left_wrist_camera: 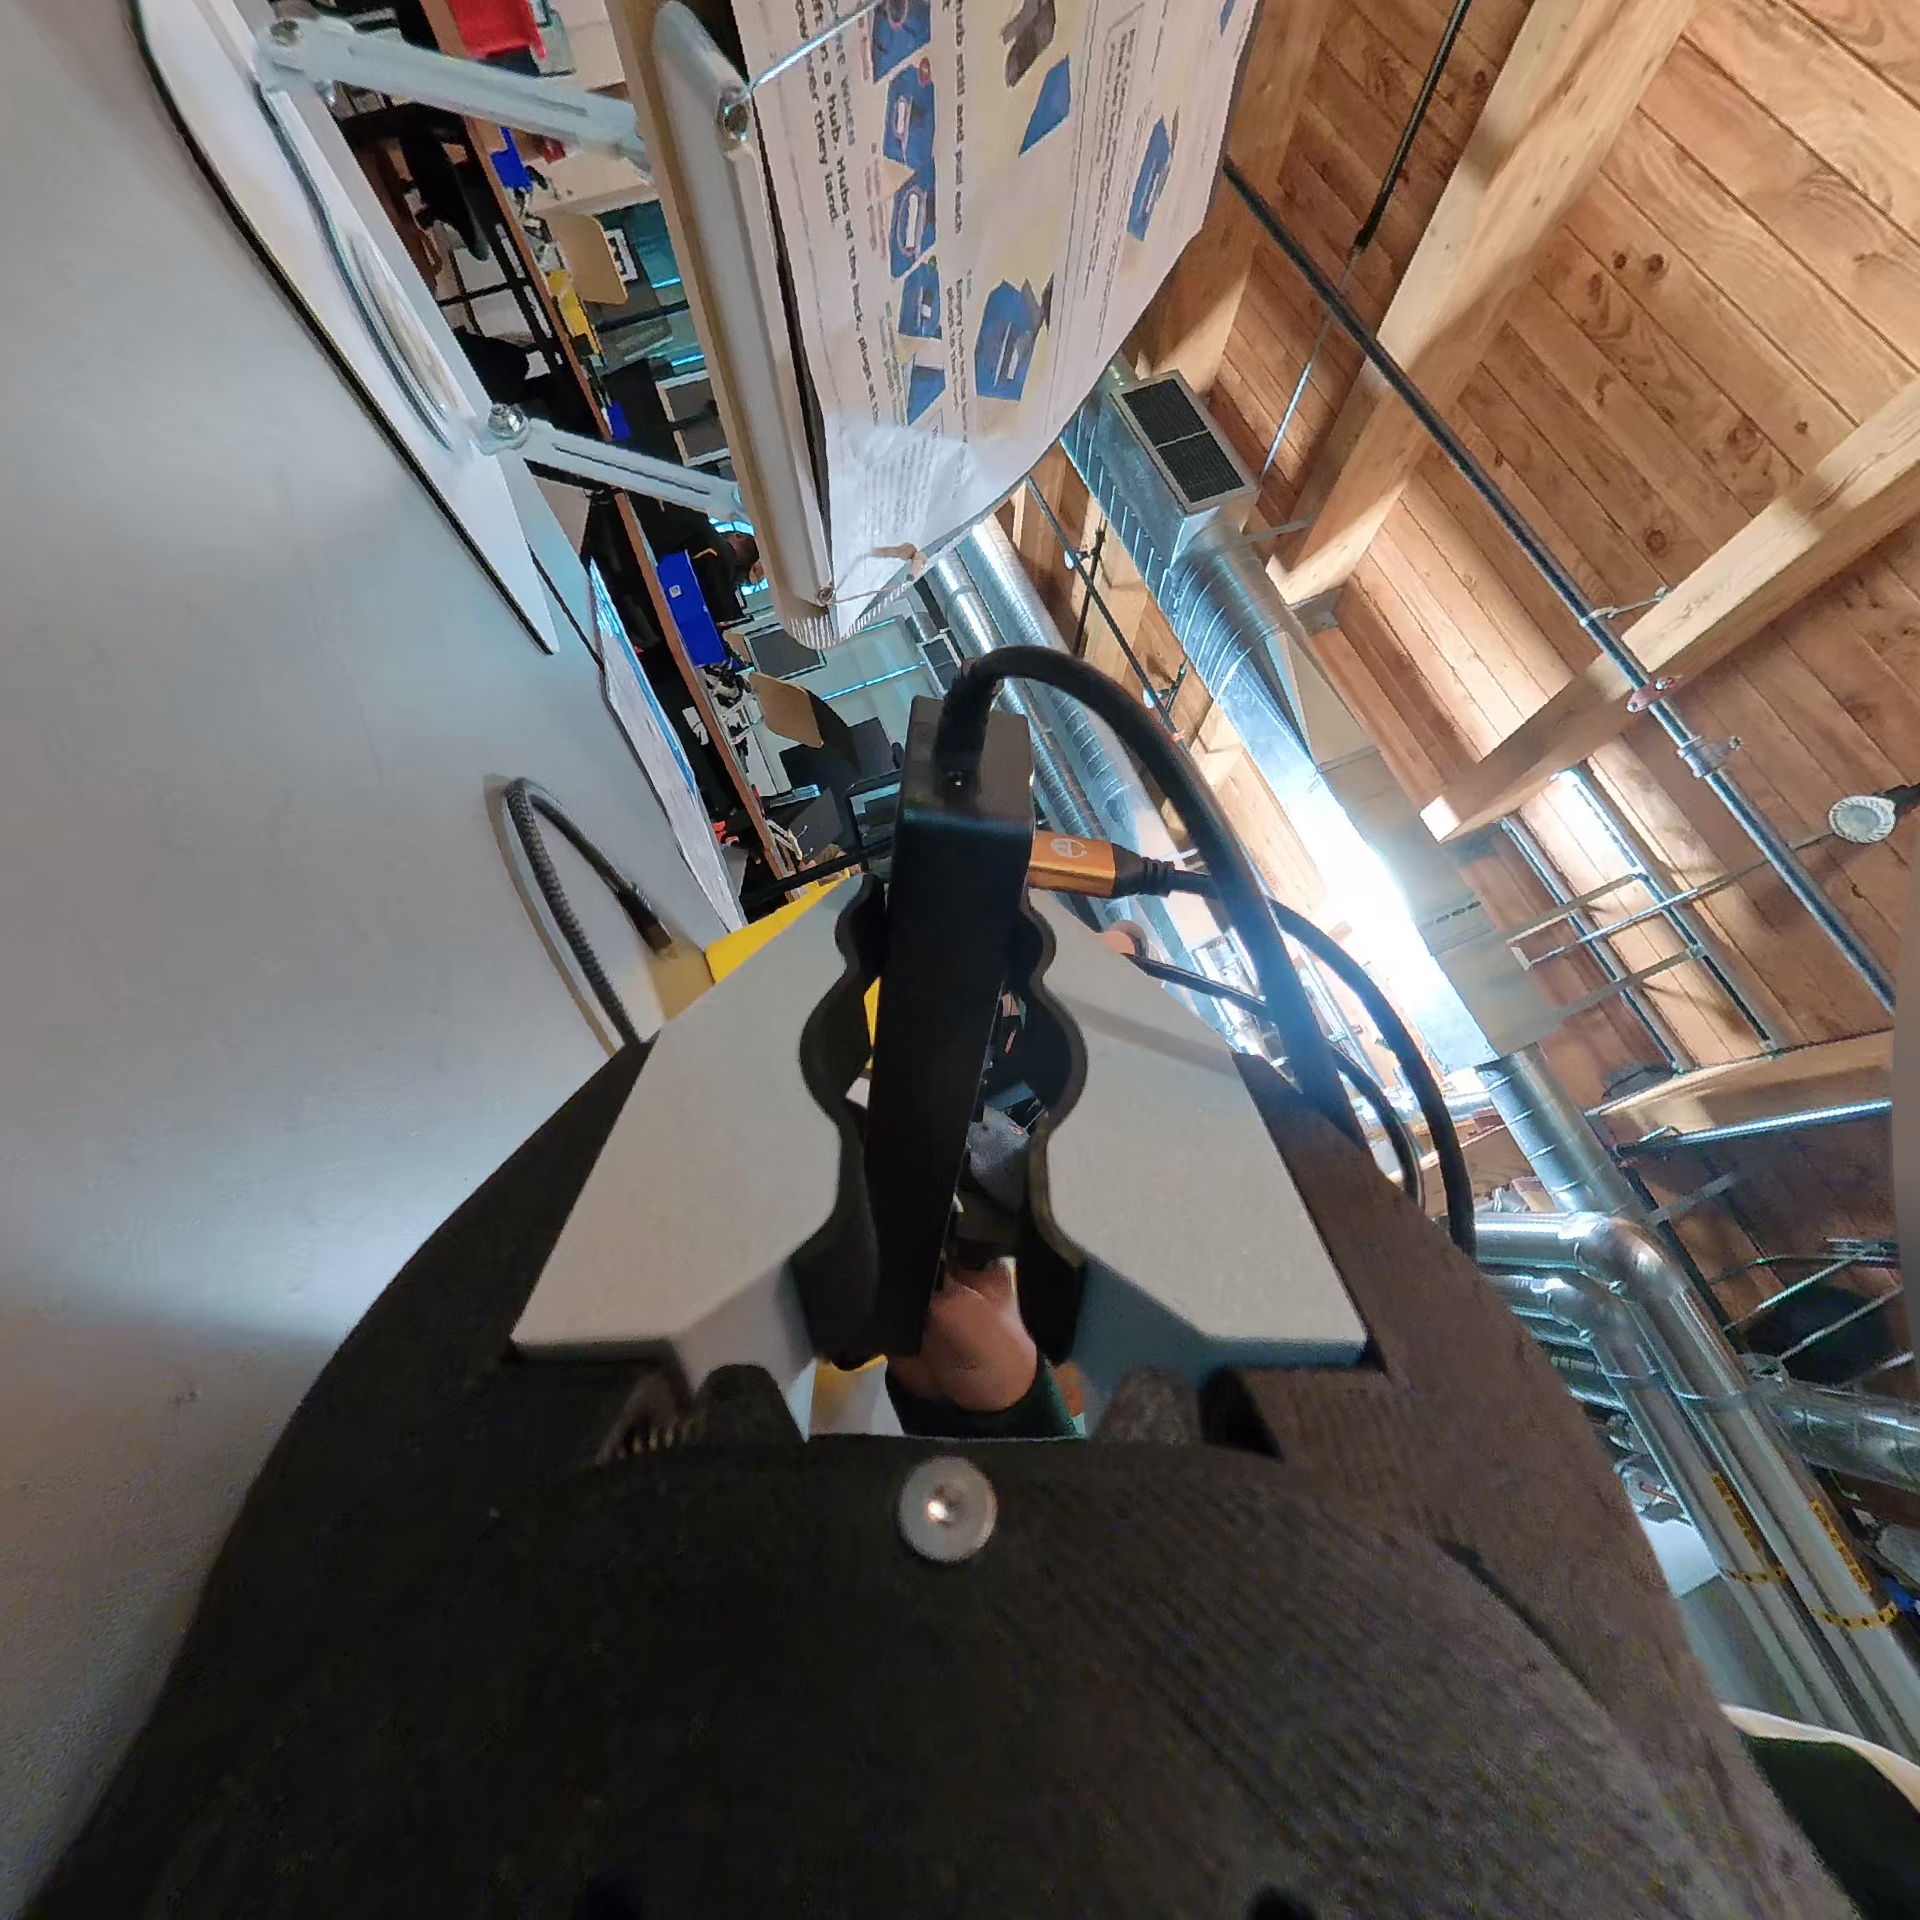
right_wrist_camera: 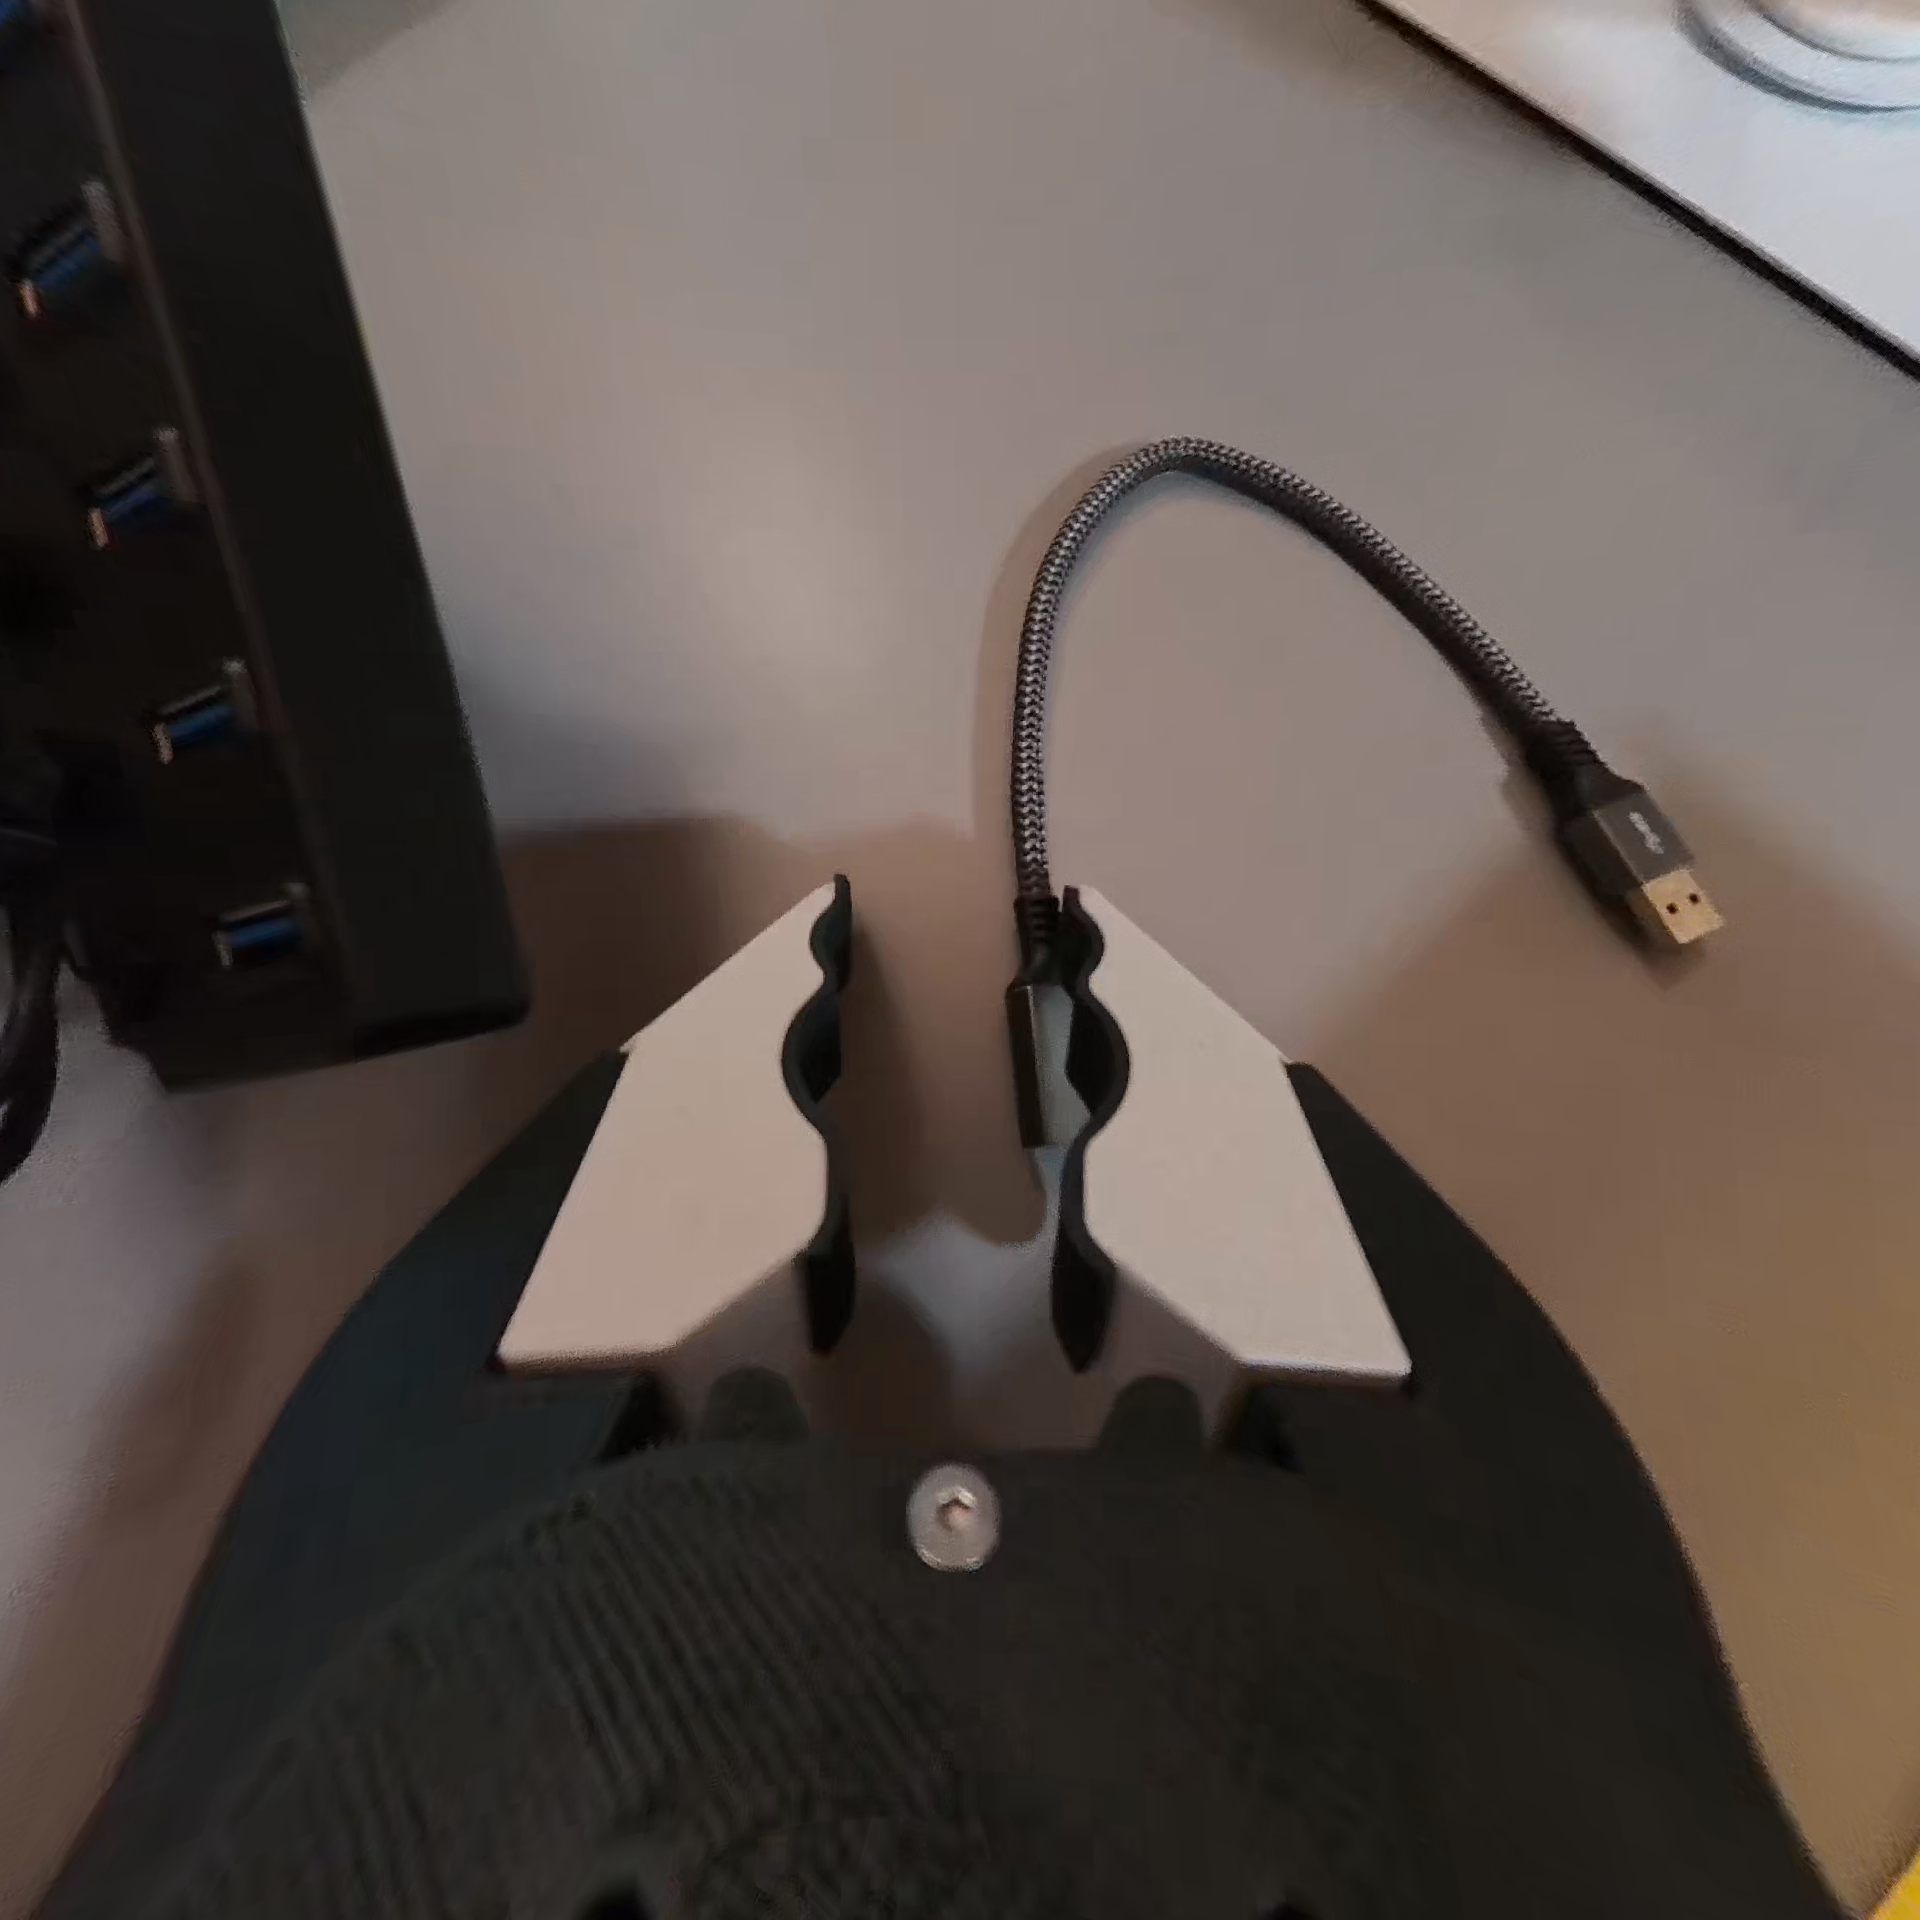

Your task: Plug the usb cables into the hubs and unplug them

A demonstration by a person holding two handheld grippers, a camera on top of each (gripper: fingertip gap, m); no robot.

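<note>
In the left wrist view my left gripper (left_wrist_camera: 940, 920) is shut on a black USB hub (left_wrist_camera: 935, 1091) and holds it up off the table, edge-on. An orange-gold plug (left_wrist_camera: 1081, 862) sits in the hub's side, and a black cable (left_wrist_camera: 1195, 790) leaves its far end. In the right wrist view my right gripper (right_wrist_camera: 956, 914) is open just above the table. A grey braided USB cable (right_wrist_camera: 1049, 623) lies there: one plug (right_wrist_camera: 1034, 1070) rests against the right finger's pad, the other plug (right_wrist_camera: 1642, 873), gold-tipped, lies free at the right. A black hub (right_wrist_camera: 270, 644) with several blue ports stands at the left.
The grey table (right_wrist_camera: 727, 520) carries a white board (right_wrist_camera: 1714, 177) at the back right. In the left wrist view a braided cable (left_wrist_camera: 582, 873) lies on the table, and a white lamp arm (left_wrist_camera: 727, 312) with a paper sheet (left_wrist_camera: 987, 208) hangs above.
</note>
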